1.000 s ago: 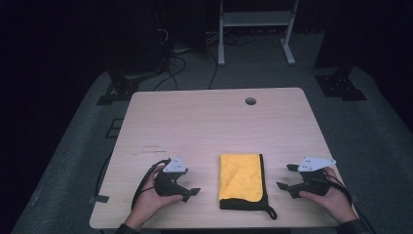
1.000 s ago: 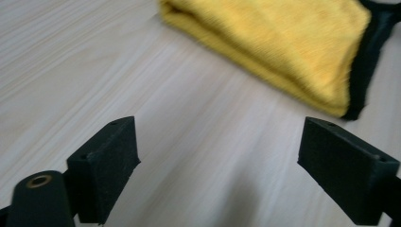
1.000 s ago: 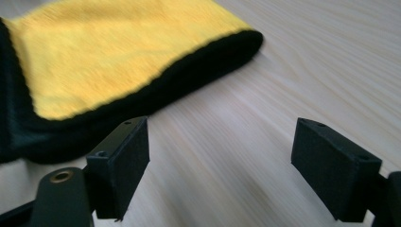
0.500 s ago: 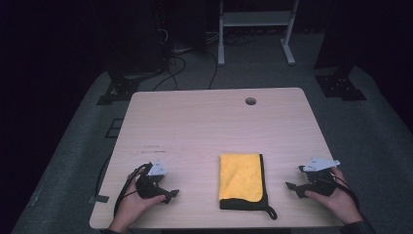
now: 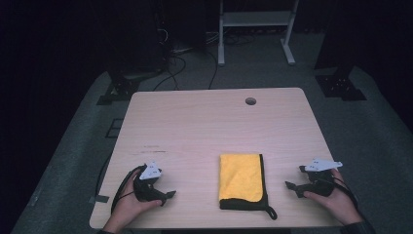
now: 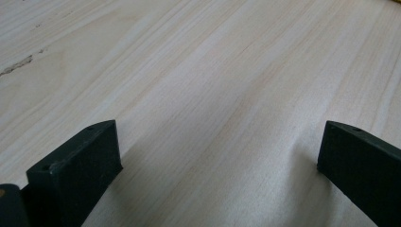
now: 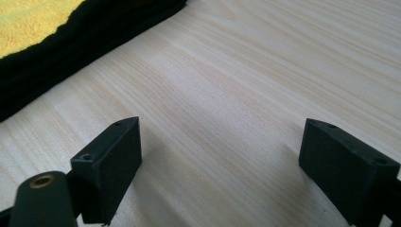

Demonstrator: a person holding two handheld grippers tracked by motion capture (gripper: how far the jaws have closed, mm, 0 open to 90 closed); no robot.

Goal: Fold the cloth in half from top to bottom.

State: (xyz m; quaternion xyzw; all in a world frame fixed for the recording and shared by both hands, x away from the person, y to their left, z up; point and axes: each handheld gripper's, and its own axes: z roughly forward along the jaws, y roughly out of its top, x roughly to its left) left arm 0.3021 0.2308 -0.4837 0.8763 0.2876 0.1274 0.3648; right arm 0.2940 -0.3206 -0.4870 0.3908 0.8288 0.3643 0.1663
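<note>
A folded yellow cloth [image 5: 240, 176] with a black edge and a small loop lies flat near the table's front edge. My left gripper [image 5: 165, 194] rests on the wood to its left, held by a hand, well apart from the cloth. Its jaws stand wide open over bare wood [image 6: 222, 118]. My right gripper [image 5: 292, 187] sits on the table to the right of the cloth, also open with nothing between its fingers [image 7: 113, 156]. The cloth's black border [image 7: 71, 52] shows at the upper left of the right gripper view.
The light wooden table [image 5: 214, 126] has a round cable hole [image 5: 250, 101] near its far edge. Beyond it, on grey floor, stand a white frame [image 5: 253, 29], black stands and cables [image 5: 180, 63].
My left gripper has drawn back to the left, away from the cloth, and now lies near the front left. The right gripper shifted slightly right. The cloth has not moved.
</note>
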